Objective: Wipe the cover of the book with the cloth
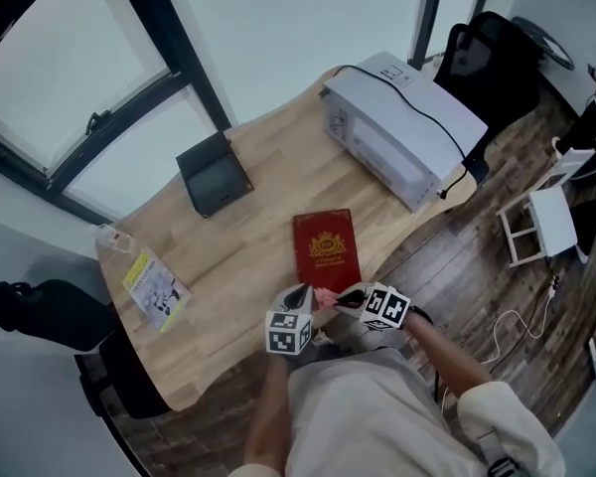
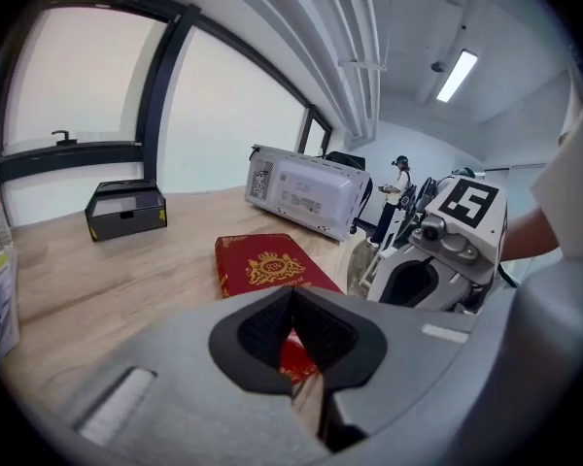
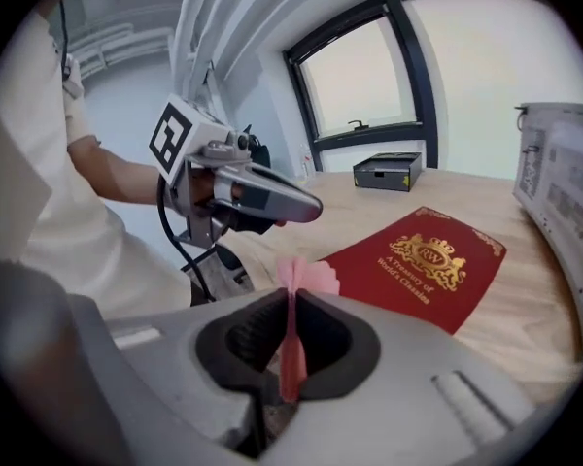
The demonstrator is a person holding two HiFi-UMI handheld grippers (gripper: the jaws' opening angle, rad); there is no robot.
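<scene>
Beside one red book, right gripper pinches one pink cloth; left gripper is pressed together.

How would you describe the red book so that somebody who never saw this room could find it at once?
Find the wooden table beside the window, with a white appliance on its far right corner. The book lies flat near the front edge, right of centre. It alone is red with a gold crest; the black box and yellow packet lie further left.
</scene>
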